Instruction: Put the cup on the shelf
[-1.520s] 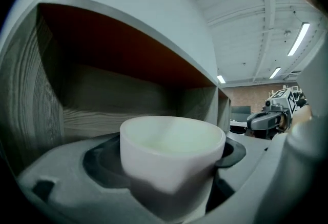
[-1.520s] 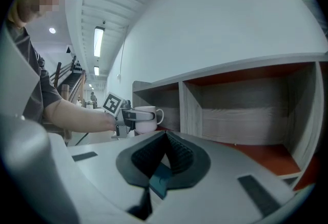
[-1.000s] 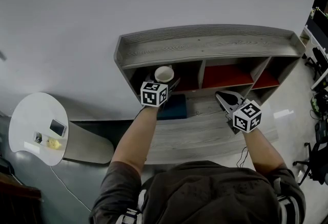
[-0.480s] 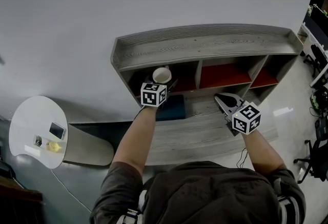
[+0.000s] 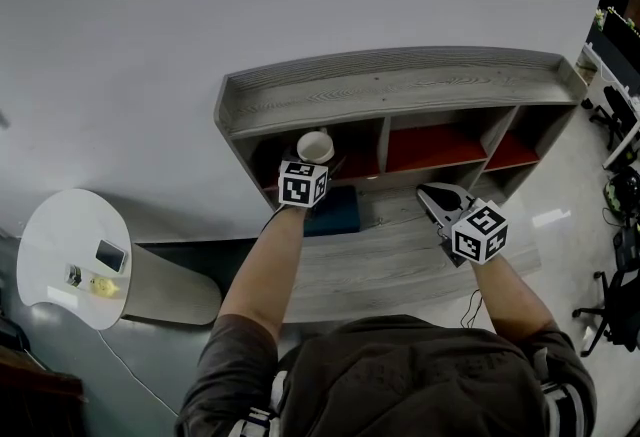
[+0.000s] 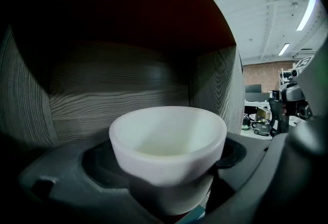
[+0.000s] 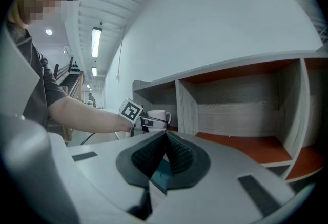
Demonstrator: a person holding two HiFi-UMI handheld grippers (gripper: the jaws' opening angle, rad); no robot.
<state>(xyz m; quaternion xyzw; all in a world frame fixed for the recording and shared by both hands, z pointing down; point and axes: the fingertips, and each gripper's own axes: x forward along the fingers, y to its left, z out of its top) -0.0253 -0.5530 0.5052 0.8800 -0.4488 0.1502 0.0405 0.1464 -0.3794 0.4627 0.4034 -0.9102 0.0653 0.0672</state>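
Note:
A white cup (image 5: 315, 145) (image 6: 168, 151) (image 7: 158, 116) is held upright by my left gripper (image 5: 322, 160) (image 6: 169, 187), whose jaws are shut round its lower body. The cup is at the mouth of the leftmost compartment of the grey wooden shelf (image 5: 400, 85) (image 7: 187, 107), whose grey back wall (image 6: 118, 95) fills the left gripper view. My right gripper (image 5: 440, 200) (image 7: 165, 154) hangs shut and empty over the lower grey board (image 5: 400, 255), to the right of the cup.
The shelf's middle (image 5: 432, 147) and right (image 5: 515, 153) compartments have red floors. A dark blue object (image 5: 335, 210) lies on the lower board below the left gripper. A round white table (image 5: 70, 260) with a phone (image 5: 110, 255) stands far left. Office chairs (image 5: 620, 195) are at right.
The left gripper with the cup has edged slightly farther toward the left compartment. The right gripper has barely moved.

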